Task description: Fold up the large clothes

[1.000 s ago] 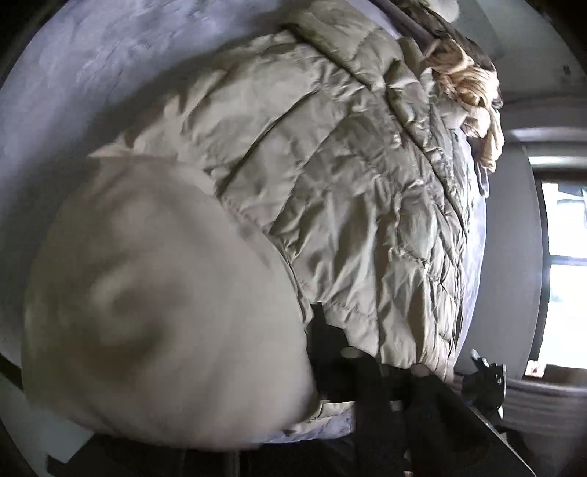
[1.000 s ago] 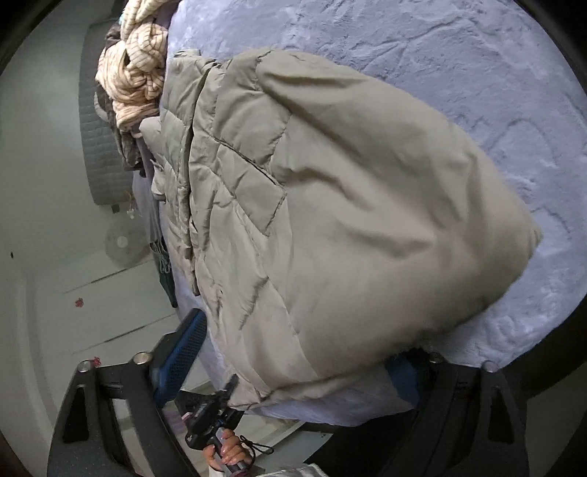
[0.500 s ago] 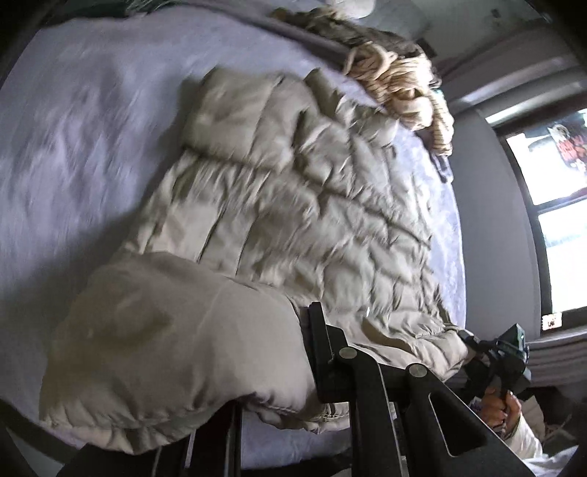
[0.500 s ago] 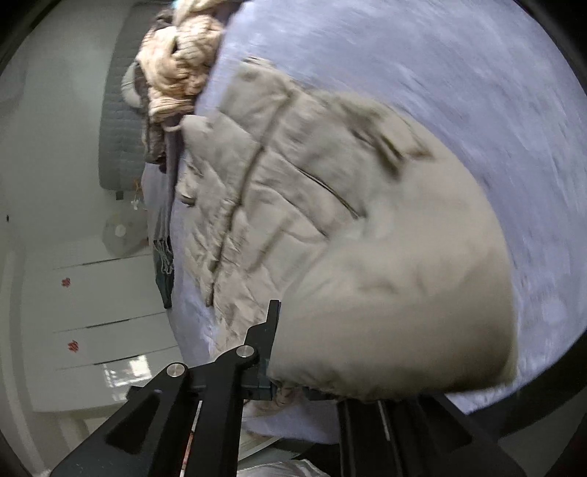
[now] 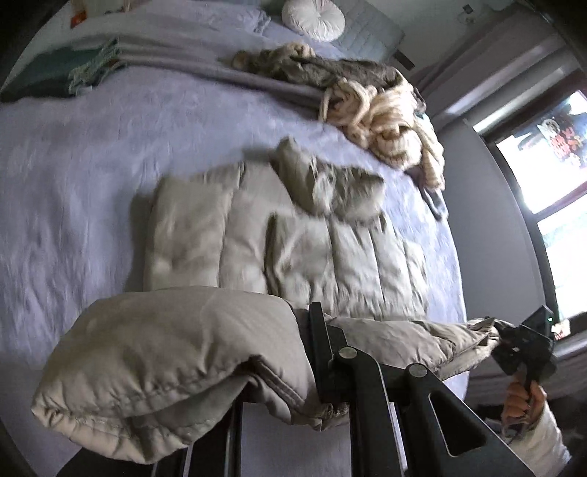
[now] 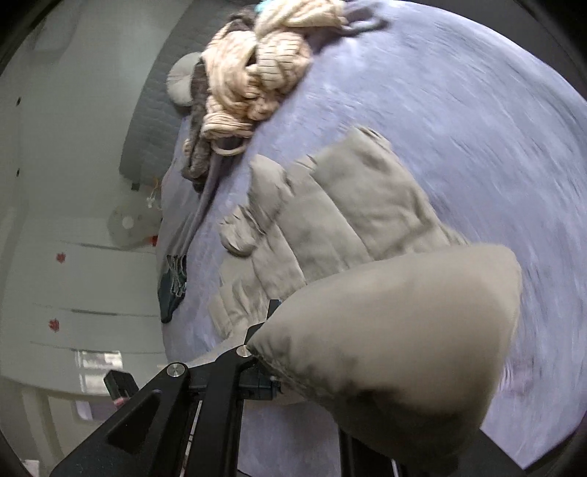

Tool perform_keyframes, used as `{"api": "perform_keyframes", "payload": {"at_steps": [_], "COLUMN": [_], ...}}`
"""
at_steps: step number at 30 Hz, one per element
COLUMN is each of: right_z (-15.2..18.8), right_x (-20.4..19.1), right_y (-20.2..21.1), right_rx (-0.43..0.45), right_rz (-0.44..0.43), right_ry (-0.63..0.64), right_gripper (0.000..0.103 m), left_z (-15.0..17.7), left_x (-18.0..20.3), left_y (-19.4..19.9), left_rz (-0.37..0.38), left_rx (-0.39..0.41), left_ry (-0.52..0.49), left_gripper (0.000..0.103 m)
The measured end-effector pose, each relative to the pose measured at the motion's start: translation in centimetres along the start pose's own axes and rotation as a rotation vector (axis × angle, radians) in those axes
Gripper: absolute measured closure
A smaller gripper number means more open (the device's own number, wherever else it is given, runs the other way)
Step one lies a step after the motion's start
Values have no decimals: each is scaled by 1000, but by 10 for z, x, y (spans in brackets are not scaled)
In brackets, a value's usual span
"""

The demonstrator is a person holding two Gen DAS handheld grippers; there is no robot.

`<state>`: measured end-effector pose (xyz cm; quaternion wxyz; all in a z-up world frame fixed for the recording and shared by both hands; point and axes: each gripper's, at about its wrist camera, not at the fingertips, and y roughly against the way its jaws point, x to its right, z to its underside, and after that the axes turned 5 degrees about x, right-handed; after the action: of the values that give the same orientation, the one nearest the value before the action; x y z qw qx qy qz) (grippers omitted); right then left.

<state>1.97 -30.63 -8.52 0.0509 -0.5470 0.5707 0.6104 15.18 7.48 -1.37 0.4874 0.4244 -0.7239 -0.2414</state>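
A: Where is the puffer jacket point(image 5: 293, 253) lying?

B: On the lavender bedspread point(image 5: 91, 154), quilted side up. Its near hem is lifted off the bed and hangs from both grippers, while the far part with the collar still rests flat on the cover.

A: What has the left gripper point(image 5: 312, 370) got?

B: Its fingers are pinched narrow on the jacket's near edge. A puffy fold of the beige fabric bulges over the left side of the jaws and hides one finger.

A: And the right gripper point(image 6: 271, 370)?

B: Also clamped tight on the hem. In its own view a big rounded bulge of the jacket point(image 6: 396, 352) sags to the right of the fingers. From the left wrist view the same gripper point(image 5: 521, 348) sits at the jacket's other near corner, with the person's hand point(image 5: 521, 400) wrapped round its handle.

A: What else is near the jacket?

B: Beyond its collar, a heap of cream striped clothing point(image 5: 381, 121) tangled with a grey-brown garment point(image 5: 330, 69). Farther beyond, a round white cushion point(image 5: 313, 20). Beyond the jacket to the left, at the bed's edge, a folded dark green cloth point(image 5: 47, 73).
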Motion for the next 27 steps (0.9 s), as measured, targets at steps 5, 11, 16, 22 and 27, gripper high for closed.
{"api": "perform_keyframes", "payload": {"at_steps": [5, 11, 16, 22, 27], "right_z": [-61, -114, -130, -136, -137], "right_x": [-27, -33, -13, 15, 28], "right_y": [-40, -105, -157, -206, -227], "right_rx": [-31, -82, -113, -152, -159], "right_rz": [-5, 68, 134, 200, 217], "right_ry": [84, 86, 58, 24, 1], "right_gripper": [94, 94, 94, 94, 94], "left_z": [-44, -82, -90, -90, -89], "left_x": [7, -6, -25, -41, -45], "left_y": [-21, -86, -138, -193, -214], "left_rz": [-57, -166, -232, -299, -334], "left_rx": [64, 28, -35, -90, -94], "left_ry": [-5, -2, 27, 11, 27], "left_gripper": [87, 86, 86, 86, 86]}}
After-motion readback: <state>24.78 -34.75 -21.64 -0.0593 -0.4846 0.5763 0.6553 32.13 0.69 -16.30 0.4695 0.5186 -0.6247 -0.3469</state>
